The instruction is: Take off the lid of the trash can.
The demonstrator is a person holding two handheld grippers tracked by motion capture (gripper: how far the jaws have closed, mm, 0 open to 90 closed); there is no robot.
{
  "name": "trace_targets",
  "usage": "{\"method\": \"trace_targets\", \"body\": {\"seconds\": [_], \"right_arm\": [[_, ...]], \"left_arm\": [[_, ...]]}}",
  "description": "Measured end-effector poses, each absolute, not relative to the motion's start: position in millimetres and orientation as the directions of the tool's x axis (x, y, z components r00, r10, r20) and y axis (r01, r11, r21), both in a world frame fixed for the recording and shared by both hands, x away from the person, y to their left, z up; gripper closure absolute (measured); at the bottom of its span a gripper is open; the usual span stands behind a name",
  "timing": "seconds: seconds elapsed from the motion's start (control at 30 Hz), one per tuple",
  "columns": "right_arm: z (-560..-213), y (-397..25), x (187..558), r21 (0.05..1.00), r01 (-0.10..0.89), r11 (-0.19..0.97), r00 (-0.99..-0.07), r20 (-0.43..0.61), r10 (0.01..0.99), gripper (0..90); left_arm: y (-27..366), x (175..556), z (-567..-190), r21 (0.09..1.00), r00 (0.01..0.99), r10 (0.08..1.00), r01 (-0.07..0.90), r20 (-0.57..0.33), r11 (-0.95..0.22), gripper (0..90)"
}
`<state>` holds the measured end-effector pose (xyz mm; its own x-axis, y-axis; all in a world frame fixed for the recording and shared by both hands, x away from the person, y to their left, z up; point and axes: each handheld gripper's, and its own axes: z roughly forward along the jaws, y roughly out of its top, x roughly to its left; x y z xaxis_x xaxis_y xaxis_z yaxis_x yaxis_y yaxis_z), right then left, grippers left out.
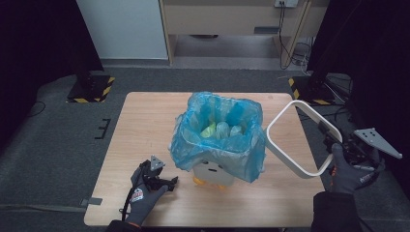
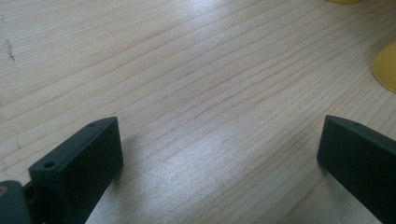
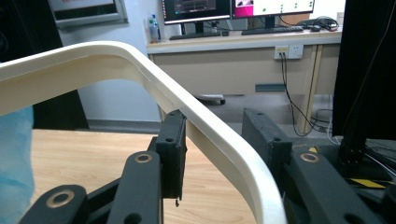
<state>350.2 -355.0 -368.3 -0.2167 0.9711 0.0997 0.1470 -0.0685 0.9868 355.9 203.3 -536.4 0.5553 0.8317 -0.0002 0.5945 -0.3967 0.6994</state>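
Observation:
A white bin (image 1: 214, 172) lined with a blue plastic bag (image 1: 220, 150) stands mid-table, with pale bottles (image 1: 222, 128) inside. My right gripper (image 1: 331, 145) is off the table's right edge, shut on a white rounded-rectangle frame (image 1: 291, 163) that it holds tilted in the air beside the bin. In the right gripper view the frame (image 3: 140, 60) runs between the two jaws of the gripper (image 3: 212, 116). My left gripper (image 1: 169, 182) lies low on the table in front and to the left of the bin, open (image 2: 219, 123) over bare wood. The bin's yellow foot (image 2: 385, 67) shows beyond it.
The wooden table (image 1: 145, 121) has bare room to the left and behind the bin. Black stands with striped bases (image 1: 89, 89) flank the far corners. A desk with monitors (image 3: 233, 9) lies beyond the table.

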Motion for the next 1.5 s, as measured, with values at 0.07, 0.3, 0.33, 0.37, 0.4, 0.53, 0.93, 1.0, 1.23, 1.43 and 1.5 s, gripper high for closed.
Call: {"method": "trace_targets", "body": {"seconds": [0.07, 0.3, 0.33, 0.37, 0.4, 0.53, 0.93, 1.0, 1.23, 1.43, 1.5], "right_arm": [[-372, -355, 352, 0.985, 0.16, -0.063, -0.211, 0.096, 0.973, 61.1], [-385, -356, 357, 0.979, 0.195, -0.054, -0.189, 0.091, 0.978, 61.1], [-386, -356, 357, 0.978, 0.201, -0.056, -0.185, 0.094, 0.978, 61.1], [-387, -357, 358, 0.978, 0.203, -0.052, -0.182, 0.09, 0.979, 61.0], [-388, -357, 358, 0.977, 0.205, -0.05, -0.179, 0.088, 0.98, 61.0], [-393, -357, 360, 0.975, 0.217, -0.048, -0.169, 0.086, 0.982, 61.0], [-414, -358, 364, 0.964, 0.264, -0.029, -0.136, 0.067, 0.988, 60.9], [-416, -358, 365, 0.962, 0.272, -0.023, -0.135, 0.062, 0.989, 60.9], [-431, -353, 369, 0.945, 0.327, 0.003, -0.135, 0.044, 0.99, 60.6], [-443, -352, 371, 0.928, 0.372, 0.009, -0.136, 0.045, 0.99, 60.3], [-447, -348, 371, 0.92, 0.391, 0.018, -0.138, 0.039, 0.99, 60.1]], "left_arm": [[203, 356, -536, 0.699, 0.556, 0.831, 0.594, 0.0, -0.397, 0.0], [203, 356, -536, 0.7, 0.555, 0.832, 0.594, 0.0, -0.397, 0.0], [203, 356, -536, 0.699, 0.555, 0.832, 0.594, 0.0, -0.397, 0.0], [203, 356, -536, 0.699, 0.556, 0.831, 0.594, 0.0, -0.397, 0.0], [203, 356, -536, 0.699, 0.555, 0.832, 0.594, 0.0, -0.397, 0.0], [203, 356, -536, 0.699, 0.555, 0.832, 0.594, 0.0, -0.397, 0.0], [203, 356, -536, 0.7, 0.555, 0.832, 0.595, -0.001, -0.396, 0.0], [203, 356, -536, 0.699, 0.555, 0.832, 0.595, -0.001, -0.396, 0.0], [203, 356, -536, 0.7, 0.555, 0.832, 0.595, -0.001, -0.396, 0.0], [203, 356, -536, 0.7, 0.555, 0.832, 0.595, 0.0, -0.396, 0.0], [203, 356, -536, 0.7, 0.555, 0.832, 0.595, -0.001, -0.396, 0.0]]}}
